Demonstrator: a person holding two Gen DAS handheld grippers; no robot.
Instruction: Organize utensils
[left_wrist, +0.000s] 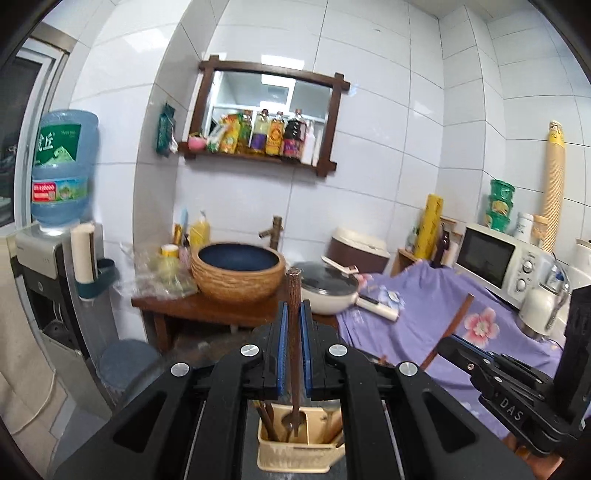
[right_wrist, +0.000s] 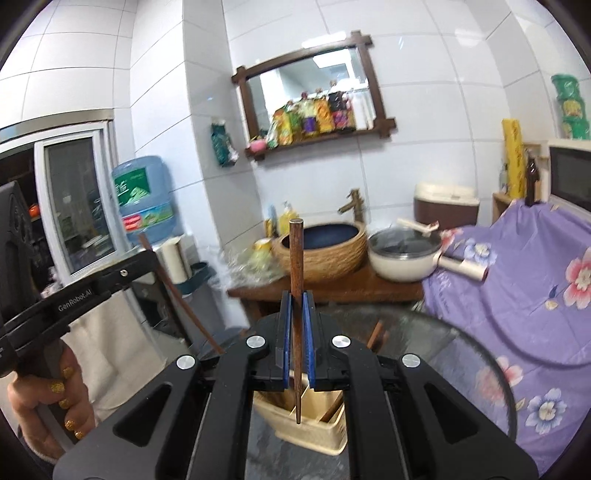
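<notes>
My left gripper (left_wrist: 294, 314) is shut on a dark wooden fork (left_wrist: 294, 332) held upright, its tines down inside the cream utensil holder (left_wrist: 295, 452). My right gripper (right_wrist: 296, 306) is shut on a brown wooden chopstick (right_wrist: 296, 280) held upright, its tip hanging over the same holder (right_wrist: 310, 432). The holder has compartments with several wooden utensils in them. In the left wrist view the right gripper (left_wrist: 448, 345) shows at the right with its chopstick (left_wrist: 450, 326). In the right wrist view the left gripper (right_wrist: 149, 256) shows at the left with the fork's handle (right_wrist: 177, 291).
The holder stands on a round glass table (right_wrist: 461, 354). Behind it are a wooden stand (left_wrist: 207, 308) with a woven basin (left_wrist: 238, 273), a white lidded pan (left_wrist: 328, 295), a purple floral cloth (left_wrist: 461, 306), a microwave (left_wrist: 495, 260) and a water dispenser (left_wrist: 59, 221).
</notes>
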